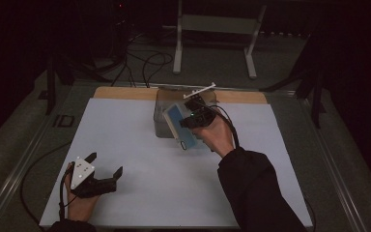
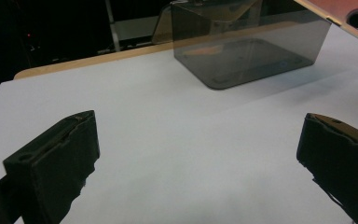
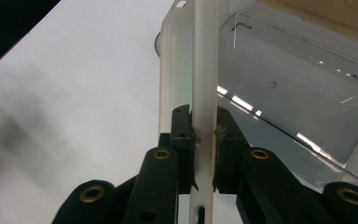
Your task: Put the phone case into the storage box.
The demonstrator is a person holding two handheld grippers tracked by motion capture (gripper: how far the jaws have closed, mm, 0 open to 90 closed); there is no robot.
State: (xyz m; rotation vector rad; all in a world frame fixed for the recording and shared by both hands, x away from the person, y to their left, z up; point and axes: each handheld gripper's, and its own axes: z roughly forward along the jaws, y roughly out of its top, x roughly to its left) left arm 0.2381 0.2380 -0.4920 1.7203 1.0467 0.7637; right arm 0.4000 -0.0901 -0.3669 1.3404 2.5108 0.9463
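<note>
Right tool [image 1: 193, 121] clamps a flat white case [image 1: 178, 124] over the clear box [image 1: 160, 126]; left tool [image 1: 105, 169] rests released.

Left hand [image 1: 79, 205] sits at the near left corner of the desk [image 1: 140, 159], holding the left gripper [image 1: 107, 165] low with its fingers [image 2: 56, 163] spread wide apart, nothing between them. Right arm in a dark sleeve [image 1: 256, 193] reaches toward the far middle, right gripper [image 3: 204, 130] raised, its fingers [image 3: 182, 128] clamped on a thin white phone [image 1: 179, 126] held edge-on.
</note>
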